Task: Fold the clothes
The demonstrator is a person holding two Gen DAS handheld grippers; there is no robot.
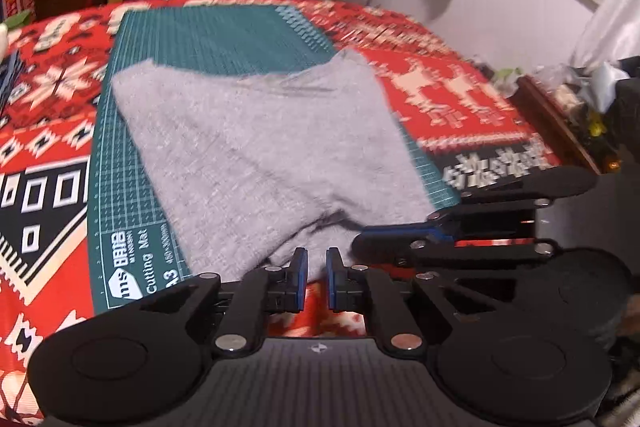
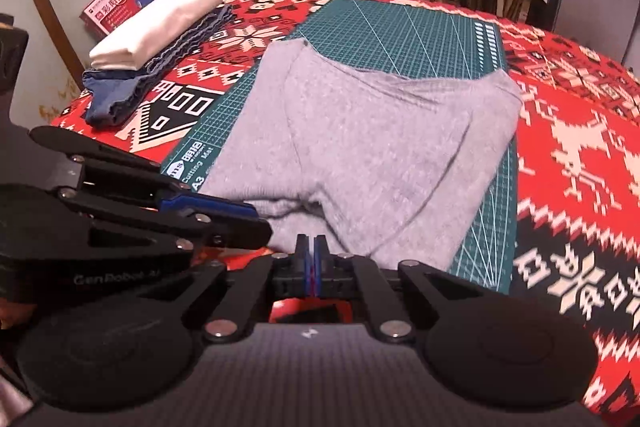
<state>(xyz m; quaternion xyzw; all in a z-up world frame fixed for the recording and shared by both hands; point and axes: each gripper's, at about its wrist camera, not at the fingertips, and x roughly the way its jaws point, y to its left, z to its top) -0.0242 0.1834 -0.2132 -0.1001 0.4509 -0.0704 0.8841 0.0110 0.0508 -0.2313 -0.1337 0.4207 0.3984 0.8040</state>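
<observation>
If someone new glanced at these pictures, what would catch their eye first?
The grey garment lies spread over the green cutting mat, which sits on a loud red patterned tablecloth. Both grippers meet at its near edge, and folded clothes are stacked at the far left.

"Cutting Mat" and "A3" on the green mat [image 1: 132,259], "GenRobot" on left tool [image 2: 224,223]

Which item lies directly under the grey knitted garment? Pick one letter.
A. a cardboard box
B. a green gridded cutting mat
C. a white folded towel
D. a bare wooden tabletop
B: the grey knitted garment lies spread mostly on the green gridded cutting mat, which itself lies on the red patterned tablecloth.
</observation>
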